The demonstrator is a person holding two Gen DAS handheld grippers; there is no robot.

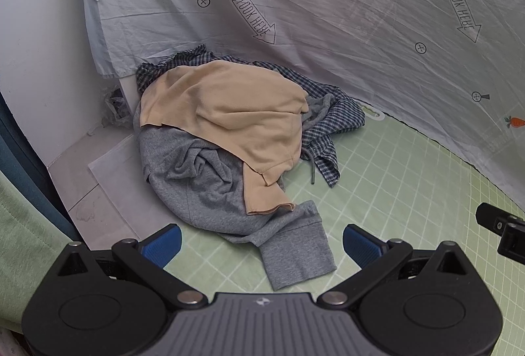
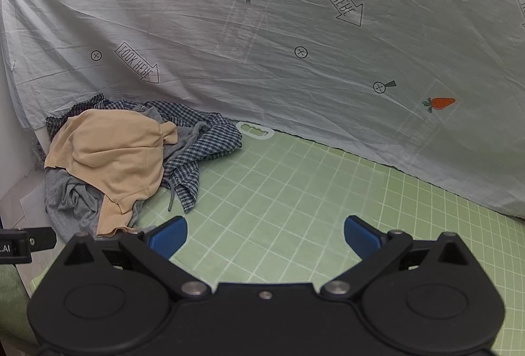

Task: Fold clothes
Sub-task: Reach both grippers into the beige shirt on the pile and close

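A pile of clothes lies at the left end of a green grid mat (image 1: 410, 192). A beige garment (image 1: 229, 113) is on top, over a grey sweatshirt (image 1: 203, 188) and a blue checked shirt (image 1: 331, 123). My left gripper (image 1: 262, 244) is open and empty, just in front of the grey sleeve. My right gripper (image 2: 265, 236) is open and empty above bare mat (image 2: 295, 192), to the right of the pile. There the beige garment (image 2: 115, 152), grey sweatshirt (image 2: 72, 208) and checked shirt (image 2: 203, 139) also show.
A white sheet (image 1: 328, 11) printed with carrots and arrows hangs behind the mat. A white wall and pale floor tiles (image 1: 92, 192) lie left of the pile. The other gripper's tip shows at the right edge (image 1: 502, 231) and at the left edge (image 2: 23, 244).
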